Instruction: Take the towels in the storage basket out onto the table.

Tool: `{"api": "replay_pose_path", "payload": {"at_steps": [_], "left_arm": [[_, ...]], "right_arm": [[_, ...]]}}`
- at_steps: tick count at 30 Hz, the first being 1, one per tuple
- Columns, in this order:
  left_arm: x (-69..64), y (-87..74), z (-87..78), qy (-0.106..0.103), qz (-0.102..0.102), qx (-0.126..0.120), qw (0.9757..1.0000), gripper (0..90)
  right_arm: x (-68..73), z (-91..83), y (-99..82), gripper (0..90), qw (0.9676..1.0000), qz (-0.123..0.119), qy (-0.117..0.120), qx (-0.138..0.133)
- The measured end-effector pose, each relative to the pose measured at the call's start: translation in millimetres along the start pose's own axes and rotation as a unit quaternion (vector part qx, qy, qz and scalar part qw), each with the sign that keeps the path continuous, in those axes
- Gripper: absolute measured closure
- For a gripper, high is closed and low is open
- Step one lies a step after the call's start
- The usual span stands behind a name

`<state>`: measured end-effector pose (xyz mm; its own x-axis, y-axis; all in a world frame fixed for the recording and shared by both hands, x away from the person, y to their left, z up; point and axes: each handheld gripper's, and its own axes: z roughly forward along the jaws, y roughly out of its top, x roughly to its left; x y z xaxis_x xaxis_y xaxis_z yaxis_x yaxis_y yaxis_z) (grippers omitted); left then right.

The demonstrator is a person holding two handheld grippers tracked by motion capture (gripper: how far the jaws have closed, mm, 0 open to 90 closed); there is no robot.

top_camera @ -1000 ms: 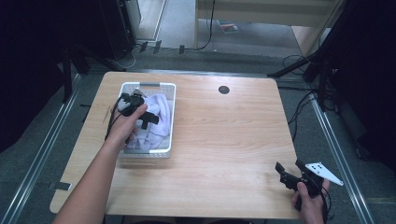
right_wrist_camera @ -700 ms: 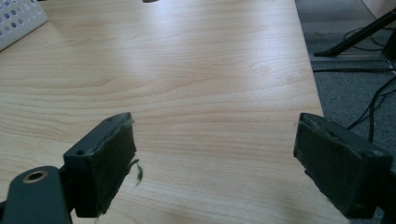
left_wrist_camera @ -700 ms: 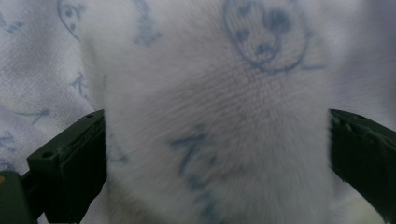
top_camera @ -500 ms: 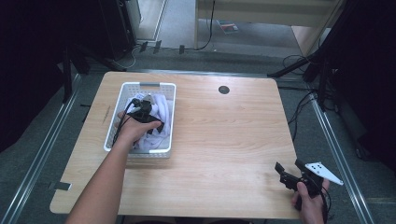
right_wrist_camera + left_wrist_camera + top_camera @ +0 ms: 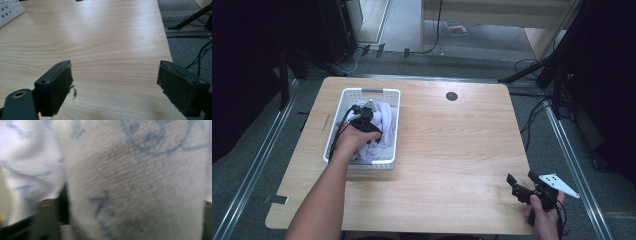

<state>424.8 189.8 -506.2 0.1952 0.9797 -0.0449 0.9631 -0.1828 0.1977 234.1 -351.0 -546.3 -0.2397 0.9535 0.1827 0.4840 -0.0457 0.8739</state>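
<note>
My left gripper (image 5: 371, 125) has just been closing on the white cloth (image 5: 135, 185) inside the basket (image 5: 343, 102); lifting out remains. Right gripper (image 5: 115, 87) waits released over the tabletop (image 5: 452, 150).

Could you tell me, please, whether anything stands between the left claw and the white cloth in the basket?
Nothing visible does. The left claw is down inside the white perforated plastic basket, right on the white fleecy cloth with blue print. Its jaws have just been closing, with the cloth between them.
</note>
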Motion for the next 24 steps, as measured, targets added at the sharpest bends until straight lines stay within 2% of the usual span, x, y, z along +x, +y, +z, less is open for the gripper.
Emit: {"api": "replay_pose_path", "payload": {"at_steps": [1,3,6,8,14,15,24], "left_arm": [[0.5,-0.9,-1.1,-0.002,0.001,-0.002,1.0000,38.7],[0.1,-1.7,-2.1,-0.005,-0.003,-0.002,1.0000,49.4],[0.1,-0.9,-3.0,-0.010,-0.009,0.003,0.9999,53.8],[1.6,-0.5,-4.1,-0.015,-0.004,0.005,0.9999,55.9],[8.4,0.2,-11.6,-0.023,-0.004,0.010,0.9997,56.9],[11.1,0.5,-17.1,-0.021,-0.013,0.002,0.9997,56.9],[23.7,3.0,-53.0,-0.028,-0.025,-0.017,0.9992,56.7]], "right_arm": [[0.1,0.0,0.0,12.9,1.0000,0.000,0.000,0.000],[0.1,0.1,0.0,13.0,1.0000,-0.002,0.000,0.001],[0.1,0.1,0.0,12.9,1.0000,0.000,0.000,0.001],[-0.2,0.1,0.1,13.0,1.0000,0.000,0.001,0.001],[-0.9,0.1,0.1,12.9,1.0000,0.003,0.000,0.001],[-1.0,0.2,0.2,12.9,1.0000,0.003,0.001,0.001],[-0.6,0.5,0.3,12.9,1.0000,0.002,0.000,0.004]]}}
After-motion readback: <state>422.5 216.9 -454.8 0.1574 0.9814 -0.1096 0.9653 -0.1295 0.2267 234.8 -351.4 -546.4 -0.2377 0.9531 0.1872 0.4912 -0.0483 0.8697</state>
